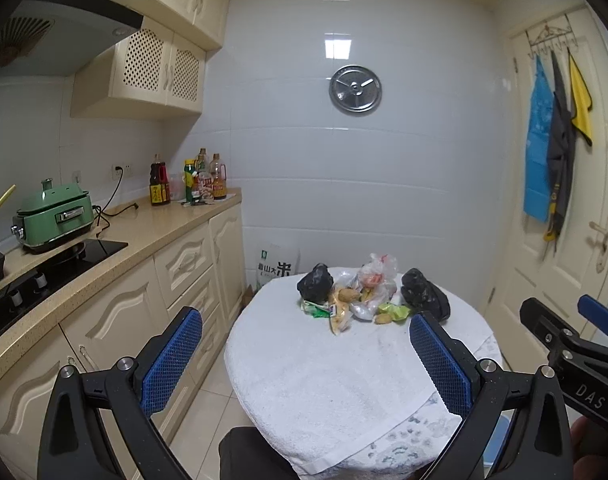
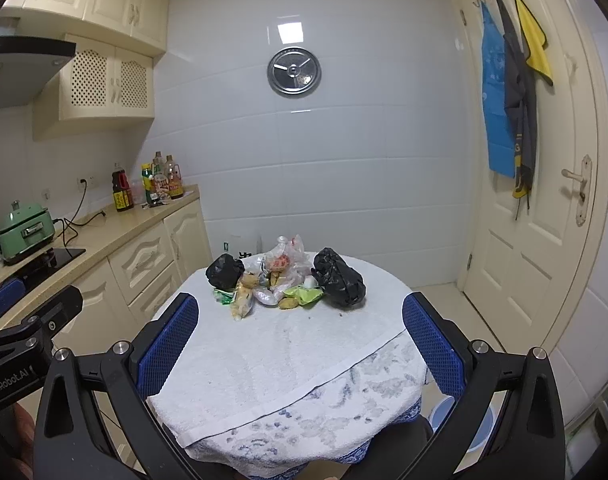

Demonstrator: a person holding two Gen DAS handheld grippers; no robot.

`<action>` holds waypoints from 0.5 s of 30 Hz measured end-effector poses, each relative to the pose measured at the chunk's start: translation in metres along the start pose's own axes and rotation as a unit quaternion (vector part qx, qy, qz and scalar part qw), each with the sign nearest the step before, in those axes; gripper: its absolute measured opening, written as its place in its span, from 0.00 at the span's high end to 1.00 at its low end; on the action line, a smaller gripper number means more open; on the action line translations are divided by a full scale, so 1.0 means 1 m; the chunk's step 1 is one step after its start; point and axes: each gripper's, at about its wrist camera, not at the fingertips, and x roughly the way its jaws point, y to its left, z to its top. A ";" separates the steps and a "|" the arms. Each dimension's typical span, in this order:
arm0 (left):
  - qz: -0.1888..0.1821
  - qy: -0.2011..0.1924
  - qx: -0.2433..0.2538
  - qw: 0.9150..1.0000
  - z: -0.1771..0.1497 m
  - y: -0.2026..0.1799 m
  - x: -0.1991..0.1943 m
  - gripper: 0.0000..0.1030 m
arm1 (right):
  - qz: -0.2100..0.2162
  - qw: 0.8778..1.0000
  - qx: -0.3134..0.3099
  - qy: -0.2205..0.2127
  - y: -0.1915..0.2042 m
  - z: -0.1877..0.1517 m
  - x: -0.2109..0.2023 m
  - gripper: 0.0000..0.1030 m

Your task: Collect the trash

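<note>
Left gripper [image 1: 306,338] and right gripper [image 2: 300,320], each with blue-padded fingers spread wide, nothing between them and nothing touched; both hang short of the round table [image 1: 304,380] draped in a white towel. The trash pile [image 1: 360,296], clear bags and wrappers flanked by two black bags, sits at the table's far side, well apart from both. The left view alone shows the rice sack [image 1: 274,266] plainly; the right view shows a blue basin [image 2: 470,426] under the table.
</note>
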 end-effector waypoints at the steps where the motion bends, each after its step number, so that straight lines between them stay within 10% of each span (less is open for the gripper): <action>1: -0.008 -0.001 0.003 1.000 0.000 0.000 -0.001 0.01 | 0.001 1.000 0.000 -0.001 0.000 -0.001 0.001 0.00; 15: -0.001 -0.023 0.031 0.999 -0.013 -0.006 0.004 0.01 | -0.013 0.999 -0.043 -0.024 0.017 0.001 0.020 0.00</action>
